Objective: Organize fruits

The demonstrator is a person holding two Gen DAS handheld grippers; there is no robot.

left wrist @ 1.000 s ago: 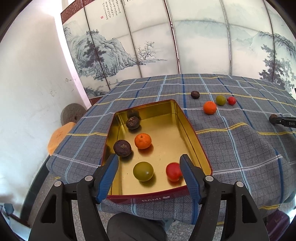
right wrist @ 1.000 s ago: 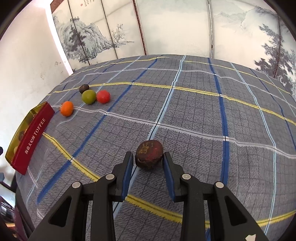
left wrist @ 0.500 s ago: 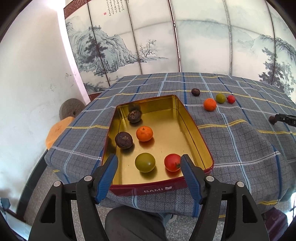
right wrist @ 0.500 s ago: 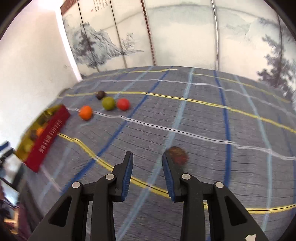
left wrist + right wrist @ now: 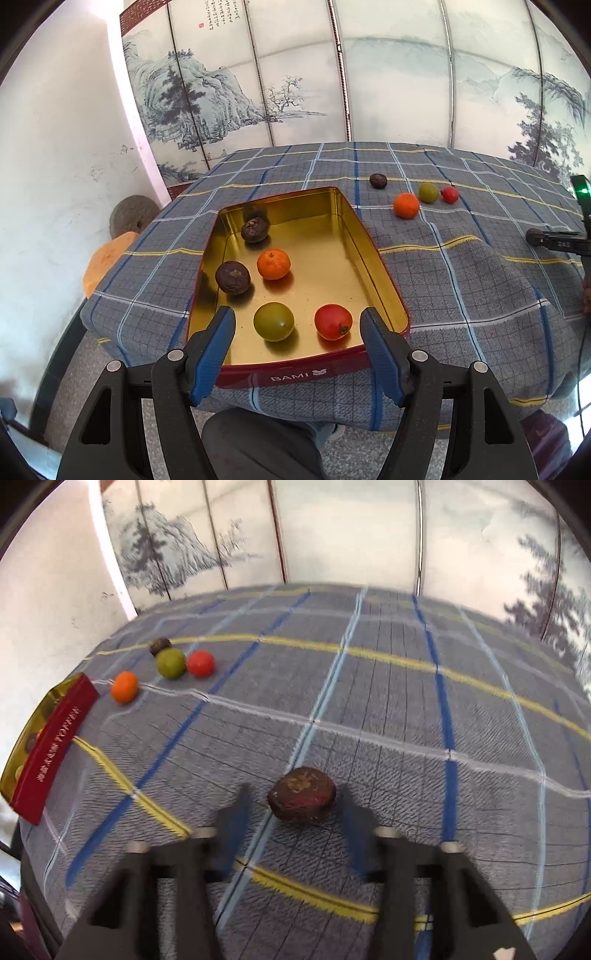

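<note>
My right gripper [image 5: 293,790] is blurred and its jaws are opening, one on each side of a dark brown fruit [image 5: 302,795] that lies on the checked cloth with a gap to either pad. Further left sit an orange [image 5: 125,686], a green fruit [image 5: 170,663], a red fruit [image 5: 200,663] and a small dark one [image 5: 160,646]. My left gripper [image 5: 298,314] hangs open above the near end of the gold tin [image 5: 347,221]. In the tin lie two dark fruits [image 5: 233,277], an orange [image 5: 273,264], a green fruit [image 5: 273,321] and a red one [image 5: 333,321].
The red-sided tin [image 5: 55,746] stands near the table's left corner. A painted folding screen [image 5: 369,92] stands behind the table. On the floor at the left are a round stone [image 5: 129,219] and an orange object [image 5: 105,258]. A person's knee [image 5: 258,435] shows under the near edge.
The right gripper's jaws have spread wider. The view swung aside for a moment, then came back with the dark fruit between the fingers. The left gripper has held still.
</note>
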